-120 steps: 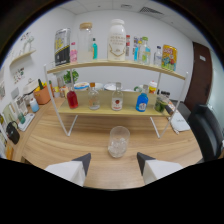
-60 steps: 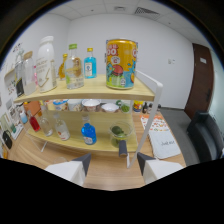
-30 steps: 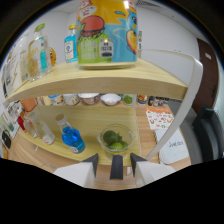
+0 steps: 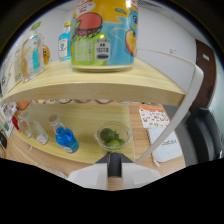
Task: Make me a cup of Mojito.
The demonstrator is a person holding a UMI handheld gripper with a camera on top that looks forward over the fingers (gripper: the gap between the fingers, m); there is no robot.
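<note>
Inspecting the gripper (image 4: 115, 172), we find its fingers nearly closed, holding nothing. The bowl of limes (image 4: 113, 136) sits on the lower shelf (image 4: 87, 150), just ahead. We judge a narrow approach could knock the bowl off.

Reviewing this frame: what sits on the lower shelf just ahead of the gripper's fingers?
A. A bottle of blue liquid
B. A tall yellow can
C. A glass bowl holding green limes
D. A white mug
C. The glass bowl of limes sits on the lower shelf directly beyond the fingers; the blue bottle lies off to one side, and the yellow can stands on the upper shelf.
</note>
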